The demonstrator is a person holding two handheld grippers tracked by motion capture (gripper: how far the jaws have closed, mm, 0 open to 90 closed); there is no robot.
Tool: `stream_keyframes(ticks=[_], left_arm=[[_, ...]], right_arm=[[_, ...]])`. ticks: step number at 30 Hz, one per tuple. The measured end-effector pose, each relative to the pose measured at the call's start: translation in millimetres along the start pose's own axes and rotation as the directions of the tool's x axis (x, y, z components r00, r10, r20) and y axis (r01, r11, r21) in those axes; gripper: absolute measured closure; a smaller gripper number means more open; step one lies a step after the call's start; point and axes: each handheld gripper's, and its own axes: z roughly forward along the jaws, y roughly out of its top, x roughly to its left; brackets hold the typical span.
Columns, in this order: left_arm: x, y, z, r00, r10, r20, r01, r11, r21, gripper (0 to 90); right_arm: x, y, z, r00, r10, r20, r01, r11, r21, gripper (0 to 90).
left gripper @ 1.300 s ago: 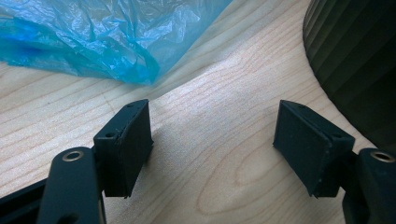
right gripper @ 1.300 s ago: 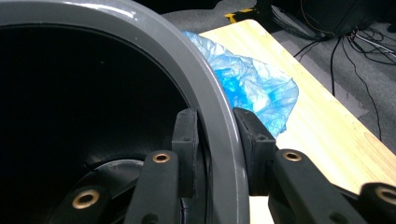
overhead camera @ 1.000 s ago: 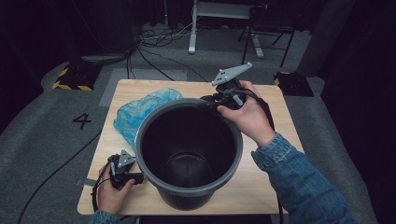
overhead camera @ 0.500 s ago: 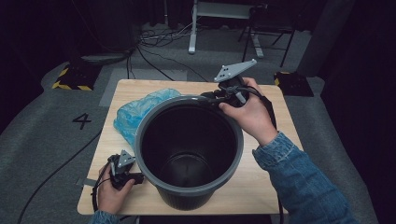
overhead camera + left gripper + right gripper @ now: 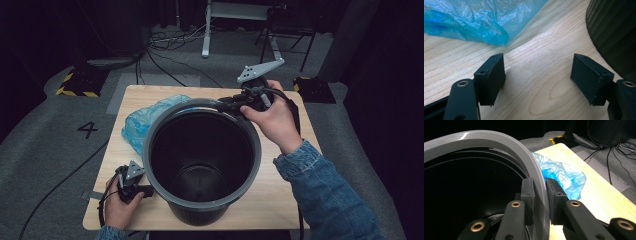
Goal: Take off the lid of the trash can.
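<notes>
On the grey floor at the far left of the high view a painted number 4 (image 5: 87, 129) is seen, with a yellow-and-black striped marker (image 5: 76, 91) farther back. At the near left corner of the wooden desk (image 5: 280, 197) the left gripper (image 5: 145, 190) is held low in a hand, just beside the foot of the bin; in the left gripper view its jaws are spread wide over bare wood, with nothing between them. A crumpled blue plastic bag (image 5: 142, 122) is spread on the desk beyond it, against the left side of the bin, and no other thing lies between that gripper and the bag. The large dark grey plastic bin (image 5: 202, 212) is stood upright in the middle of the desk, its inside dark and bare. At its far right rim (image 5: 534, 167) the right gripper (image 5: 226, 104) is applied: its jaws have just been closing and are now narrowed on the rim, one pad inside the wall and one outside, both pressed against it. Cables and a white stand's foot (image 5: 205, 51) are seen on the floor behind the desk.
</notes>
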Motion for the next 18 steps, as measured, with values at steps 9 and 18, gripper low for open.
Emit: stream_keyframes(ticks=[9,18], left_arm=[[-0.1,0.0,0.0,1.0000,0.000,-0.001,0.000,1.0000,0.000,27.4],[-0.1,0.0,0.0,1.0000,0.001,-0.001,-0.001,1.0000,0.000,27.4]], right_arm=[[-0.1,4.8,-11.5,0.9990,0.029,-0.033,-0.029,1.000,-0.005,79.4],[3.1,11.8,-23.0,0.9971,0.052,-0.056,-0.052,0.999,-0.007,79.9]])
